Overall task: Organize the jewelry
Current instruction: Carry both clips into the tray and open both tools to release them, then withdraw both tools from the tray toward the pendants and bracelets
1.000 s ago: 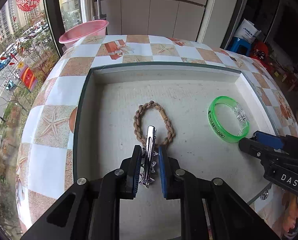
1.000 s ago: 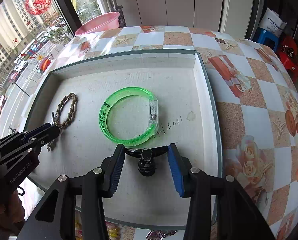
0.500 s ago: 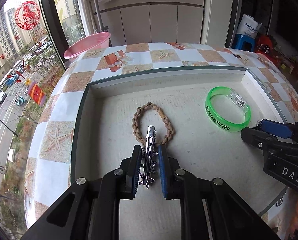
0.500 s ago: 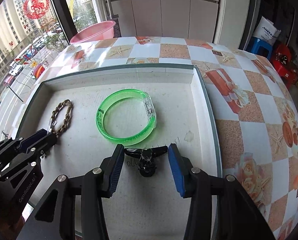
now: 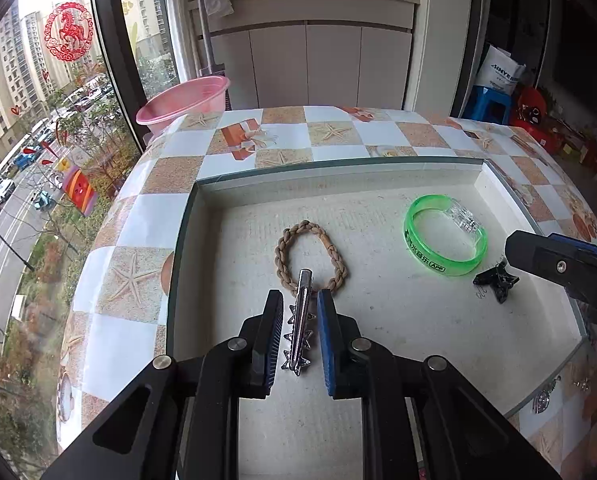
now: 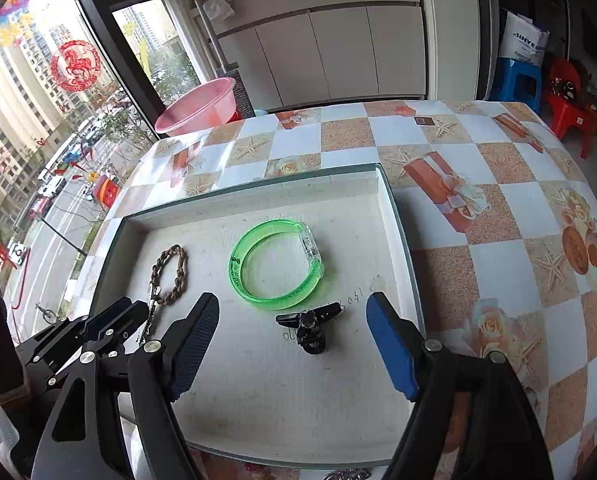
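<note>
The silver hair clip (image 5: 299,320) lies on the tray floor between the narrowly parted fingers of the left tongs (image 5: 298,336). A small gap shows on each side, so I judge it released, not gripped. Its far tip overlaps the near edge of the braided rope bracelet (image 5: 309,256). To the right sits the green bangle (image 5: 444,236), and just near of that the black claw clip (image 6: 308,326), which lies free between the widely spread fingers of the right tongs (image 6: 294,344). All four pieces rest inside the shallow white tray (image 6: 394,232) on the checkered worktop (image 6: 498,208).

The main risk is at the left tongs: drawn back carelessly, a finger could catch the clip's spikes and drag it, pulling the rope bracelet out of shape. On the right, a finger dipping low could nudge the claw clip into the bangle.
</note>
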